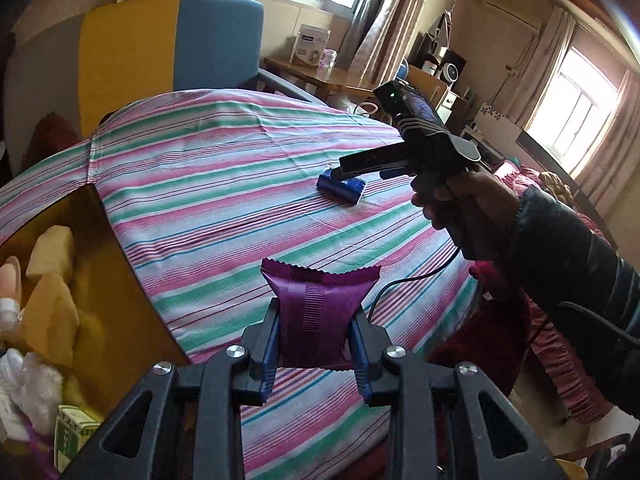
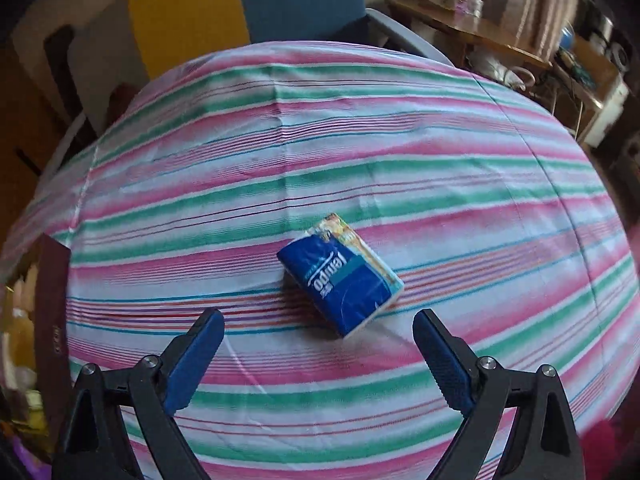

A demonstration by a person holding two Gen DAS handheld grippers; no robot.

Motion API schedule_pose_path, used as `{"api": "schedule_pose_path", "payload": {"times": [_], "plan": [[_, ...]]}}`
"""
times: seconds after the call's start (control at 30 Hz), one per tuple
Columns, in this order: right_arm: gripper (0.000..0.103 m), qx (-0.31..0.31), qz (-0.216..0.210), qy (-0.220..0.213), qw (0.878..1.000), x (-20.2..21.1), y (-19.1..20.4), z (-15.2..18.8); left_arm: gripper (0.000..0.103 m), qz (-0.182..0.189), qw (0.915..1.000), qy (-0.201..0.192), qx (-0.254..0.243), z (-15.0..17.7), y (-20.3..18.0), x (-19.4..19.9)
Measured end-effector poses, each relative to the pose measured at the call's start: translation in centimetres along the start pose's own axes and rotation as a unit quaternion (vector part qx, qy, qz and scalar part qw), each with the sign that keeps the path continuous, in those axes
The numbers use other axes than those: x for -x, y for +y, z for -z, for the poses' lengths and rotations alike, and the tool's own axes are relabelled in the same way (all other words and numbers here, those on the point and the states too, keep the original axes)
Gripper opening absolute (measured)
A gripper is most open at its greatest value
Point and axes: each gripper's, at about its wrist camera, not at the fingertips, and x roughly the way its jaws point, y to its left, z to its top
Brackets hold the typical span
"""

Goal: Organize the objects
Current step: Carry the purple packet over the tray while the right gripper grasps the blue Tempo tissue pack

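My left gripper [image 1: 316, 320] is shut on a purple foil packet [image 1: 320, 304] and holds it above the striped cloth [image 1: 224, 184]. A blue Tempo tissue pack [image 2: 340, 280] lies on the cloth; it also shows in the left wrist view [image 1: 341, 188]. My right gripper [image 2: 318, 320] is open and empty, hovering just above and in front of the pack, its fingers [image 2: 440, 360] wide apart on either side. In the left wrist view the right gripper [image 1: 348, 168] hangs over the tissue pack.
An open yellow-lined box [image 1: 68, 280] with yellowish sponges, a green carton and plastic-wrapped items stands at the cloth's left edge; its dark wall shows in the right wrist view [image 2: 52, 320]. A yellow and blue chair back [image 1: 176, 40] stands behind. A cable [image 1: 400, 284] trails right.
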Motion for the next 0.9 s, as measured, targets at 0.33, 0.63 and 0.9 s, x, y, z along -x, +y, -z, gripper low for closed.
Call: {"api": "schedule_pose_path", "payload": {"times": [0.33, 0.63, 0.9], "plan": [[0.1, 0.063, 0.03, 0.075, 0.995, -5.6, 0.2, -3.0, 0.03, -0.028, 0.9976, -0.026, 0.057, 2.4, 4.3, 4.8], [0.053, 0.069, 0.009, 0.062, 0.996, -4.8, 1.1, -0.8, 0.03, -0.086, 0.9809, -0.07, 0.16, 5.4, 11.1, 10.8], [0.053, 0.102, -0.055, 0.042, 0.992, -2.0, 6.3, 3.7, 0.03, -0.107, 0.9624, -0.091, 0.232, 8.8, 14.7, 13.5]]}}
